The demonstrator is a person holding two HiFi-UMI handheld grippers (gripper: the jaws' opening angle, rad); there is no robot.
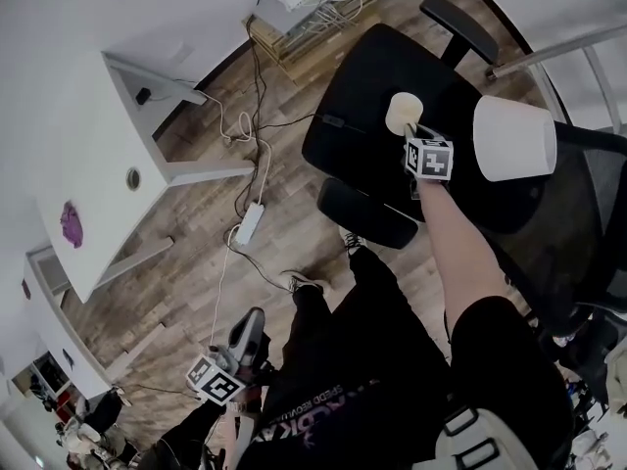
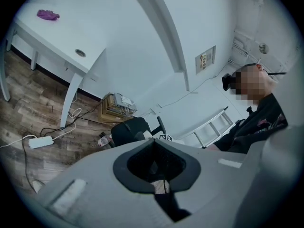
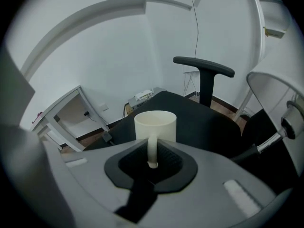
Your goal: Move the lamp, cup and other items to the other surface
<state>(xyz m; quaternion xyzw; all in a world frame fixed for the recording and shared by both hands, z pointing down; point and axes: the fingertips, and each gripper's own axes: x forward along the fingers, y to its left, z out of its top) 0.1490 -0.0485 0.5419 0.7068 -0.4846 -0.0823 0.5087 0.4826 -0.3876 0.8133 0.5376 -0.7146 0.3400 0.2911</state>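
Note:
A cream cup (image 1: 402, 114) (image 3: 155, 125) sits at or just above the black office chair seat (image 1: 367, 76) (image 3: 209, 122); contact is not visible. My right gripper (image 1: 415, 131) (image 3: 152, 161) is shut on the cup's handle and points steeply down. A lamp with a white shade (image 1: 514, 137) (image 3: 278, 87) stands right of the cup, by the chair's mesh back. My left gripper (image 1: 247, 333) (image 2: 159, 177) hangs low at the person's left side over the wood floor. Its jaws are together with nothing held.
A white table (image 1: 98, 164) (image 2: 61, 32) with a purple item (image 1: 72, 223) (image 2: 48, 14) stands at the left. A power strip (image 1: 250, 223) and cables lie on the floor. A box of electronics (image 1: 304, 8) is by the wall. The chair's armrest (image 3: 204, 65) rises behind the cup.

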